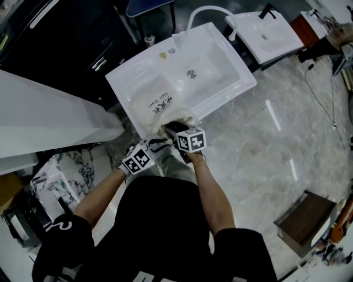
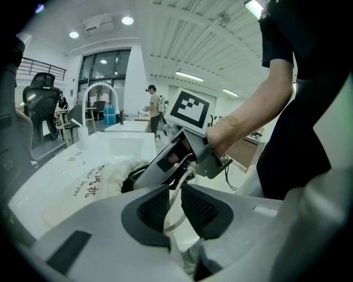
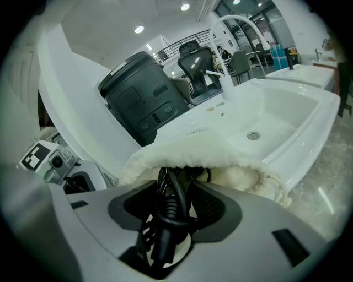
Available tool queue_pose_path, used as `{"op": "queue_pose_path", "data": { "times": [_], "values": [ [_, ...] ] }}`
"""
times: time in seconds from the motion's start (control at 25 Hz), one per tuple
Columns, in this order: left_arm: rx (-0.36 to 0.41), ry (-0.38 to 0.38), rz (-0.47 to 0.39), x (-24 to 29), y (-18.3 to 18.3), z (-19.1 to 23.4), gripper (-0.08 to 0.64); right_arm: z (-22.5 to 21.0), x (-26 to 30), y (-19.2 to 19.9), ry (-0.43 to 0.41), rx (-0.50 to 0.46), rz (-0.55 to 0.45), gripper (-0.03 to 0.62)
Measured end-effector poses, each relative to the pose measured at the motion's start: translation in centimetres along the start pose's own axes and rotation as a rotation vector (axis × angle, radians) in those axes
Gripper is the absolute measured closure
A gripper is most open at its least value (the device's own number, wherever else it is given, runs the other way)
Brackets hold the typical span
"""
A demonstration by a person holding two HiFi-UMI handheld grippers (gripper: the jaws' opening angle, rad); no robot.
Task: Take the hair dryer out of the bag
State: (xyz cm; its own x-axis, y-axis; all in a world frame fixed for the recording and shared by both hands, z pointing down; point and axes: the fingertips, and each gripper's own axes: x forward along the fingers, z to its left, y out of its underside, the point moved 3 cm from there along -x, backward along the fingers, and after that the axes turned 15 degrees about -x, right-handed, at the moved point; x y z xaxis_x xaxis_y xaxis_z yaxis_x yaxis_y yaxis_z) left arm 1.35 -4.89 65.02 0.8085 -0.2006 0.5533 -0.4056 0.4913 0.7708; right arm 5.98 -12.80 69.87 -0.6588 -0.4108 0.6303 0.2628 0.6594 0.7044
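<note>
A cream drawstring bag (image 1: 156, 102) printed "Hair Dryer" lies on the white sink's (image 1: 231, 82) left ledge, its mouth toward me. The black hair dryer (image 1: 175, 128) pokes out of that mouth. My right gripper (image 1: 173, 132) is shut on it. In the right gripper view its black looped cable (image 3: 166, 212) is clamped between the pads (image 3: 212, 206), and the bag's gathered rim (image 3: 187, 151) lies just beyond. My left gripper (image 1: 158, 144) sits left of the mouth. Its jaws (image 2: 175, 205) stand slightly apart, with the bag's white drawstring (image 2: 179, 193) running loose between them.
A curved faucet (image 1: 212, 11) rises behind the sink, and a second sink (image 1: 265, 33) stands at the back right. A black bin (image 3: 140, 96) and a white panel (image 1: 44, 121) are to the left. A wooden box (image 1: 306, 220) sits on the marble floor at the right.
</note>
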Motion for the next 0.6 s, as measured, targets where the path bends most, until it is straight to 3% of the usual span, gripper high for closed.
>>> {"op": "queue_pose_path", "data": {
  "times": [0.12, 0.6],
  "values": [
    [-0.001, 0.009, -0.003, 0.1, -0.1, -0.4, 0.549, -0.1, -0.1, -0.1, -0.004, -0.004, 0.002, 0.396],
    [-0.076, 0.149, -0.039, -1.5, 0.4, -2.8, 0.554, -0.1, 0.1, 0.3, -0.01, -0.008, 0.003, 0.396]
  ]
}}
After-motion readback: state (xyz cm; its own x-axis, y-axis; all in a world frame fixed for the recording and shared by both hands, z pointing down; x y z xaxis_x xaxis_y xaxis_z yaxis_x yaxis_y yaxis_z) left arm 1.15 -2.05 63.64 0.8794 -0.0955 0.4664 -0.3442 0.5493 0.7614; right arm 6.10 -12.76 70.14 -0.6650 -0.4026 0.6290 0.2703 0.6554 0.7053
